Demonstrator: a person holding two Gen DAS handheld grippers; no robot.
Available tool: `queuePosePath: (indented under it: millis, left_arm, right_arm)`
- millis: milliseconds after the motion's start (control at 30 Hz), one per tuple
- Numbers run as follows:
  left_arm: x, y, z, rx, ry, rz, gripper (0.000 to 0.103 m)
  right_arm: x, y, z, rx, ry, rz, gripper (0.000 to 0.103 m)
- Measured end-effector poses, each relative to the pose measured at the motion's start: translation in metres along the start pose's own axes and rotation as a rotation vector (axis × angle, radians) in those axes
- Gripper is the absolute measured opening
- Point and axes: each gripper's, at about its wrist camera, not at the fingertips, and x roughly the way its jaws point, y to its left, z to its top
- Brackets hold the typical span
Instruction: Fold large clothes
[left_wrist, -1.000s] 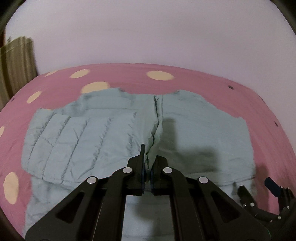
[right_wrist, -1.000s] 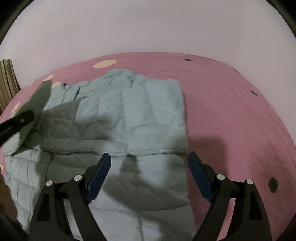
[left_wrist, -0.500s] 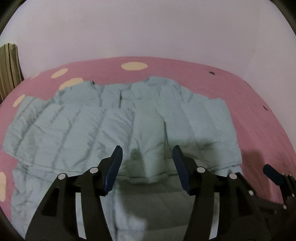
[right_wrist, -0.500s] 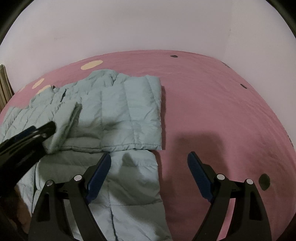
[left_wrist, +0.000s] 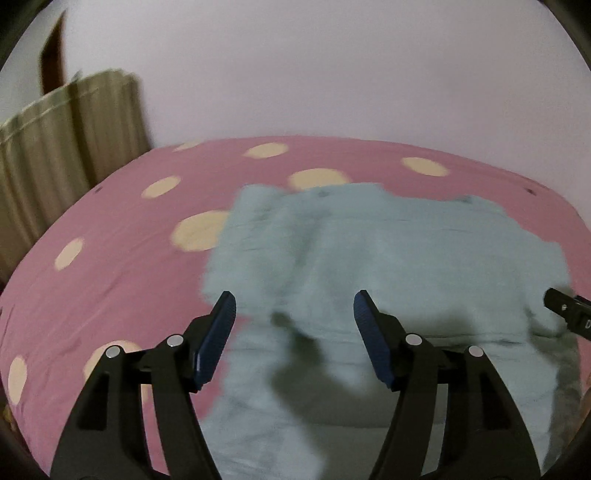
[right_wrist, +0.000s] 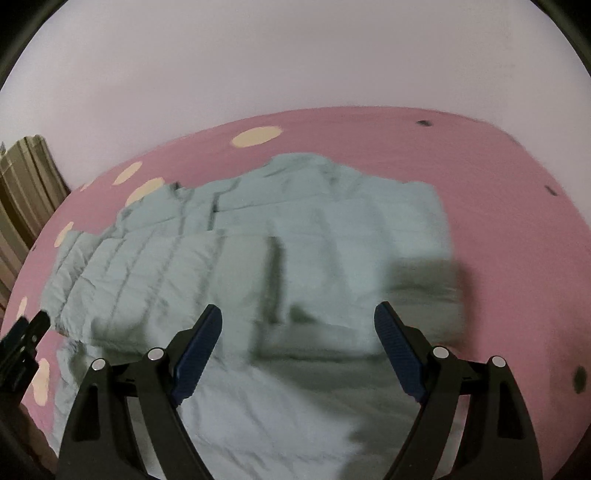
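pale teal quilted jacket (left_wrist: 388, 258) lies flat on the pink dotted bedsheet (left_wrist: 110, 258), sleeves seemingly folded across the body, likely to narrow it. from the left wrist, the left gripper (left_wrist: 291, 332) hovers spread and empty over its left edge, bare sheet alongside. from the right wrist, the right gripper (right_wrist: 299, 350) is spread, empty, above the hem; roomy sheet lies rightward.

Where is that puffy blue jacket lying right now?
The jacket lies spread on the pink spotted bedsheet, just ahead of both open grippers; in the left wrist view it fills the centre and right, with the curtain far left.
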Motion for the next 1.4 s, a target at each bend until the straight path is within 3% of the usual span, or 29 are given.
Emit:
queuePosePath:
  millis: [133,200,233,267,367,400,600,800,967,1200,1333,1400]
  left_arm:
    - [0.013,0.038,-0.001,-0.04,0.011,0.052,0.066]
    - [0.017,0.049,-0.003,-0.051,0.019,0.06,0.066]
    - [0.018,0.053,-0.005,-0.054,0.024,0.061,0.066]
    - [0.019,0.056,-0.007,-0.055,0.03,0.063,0.066]
    - [0.023,0.061,-0.011,-0.069,0.041,0.053,0.066]
    - [0.022,0.062,-0.01,-0.07,0.039,0.05,0.066]
    - [0.023,0.059,0.0,-0.065,0.017,0.038,0.066]
    - [0.037,0.033,0.012,-0.037,0.028,0.014,0.066]
    - [0.06,0.014,0.013,-0.02,0.068,0.02,0.066]
    - [0.092,0.009,0.005,0.004,0.147,0.049,0.066]
    - [0.077,0.014,0.009,0.004,0.121,0.055,0.066]
    - [0.064,0.014,0.017,0.0,0.077,0.037,0.066]
  right_arm:
    - [0.031,0.026,0.003,-0.033,0.054,-0.023,0.08]
    - [0.042,0.032,0.001,-0.04,0.084,-0.035,0.049]
    - [0.048,0.034,-0.001,-0.038,0.105,-0.029,0.044]
    - [0.052,0.035,-0.003,-0.03,0.12,-0.01,0.029]
    - [0.048,0.038,-0.004,-0.031,0.106,-0.003,0.009]
    - [0.044,0.037,-0.003,-0.033,0.091,-0.003,0.007]
    - [0.005,0.007,0.015,-0.057,-0.046,-0.099,0.005]
    - [0.012,-0.036,0.022,-0.042,-0.033,-0.176,0.005]
    - [0.04,-0.056,0.016,-0.034,0.04,-0.179,0.005]
    - [0.061,-0.063,0.006,-0.021,0.078,-0.167,0.007]
    - [0.04,-0.066,0.01,0.011,0.052,-0.129,0.007]
    - [0.018,-0.065,0.017,0.029,-0.013,-0.11,0.007]
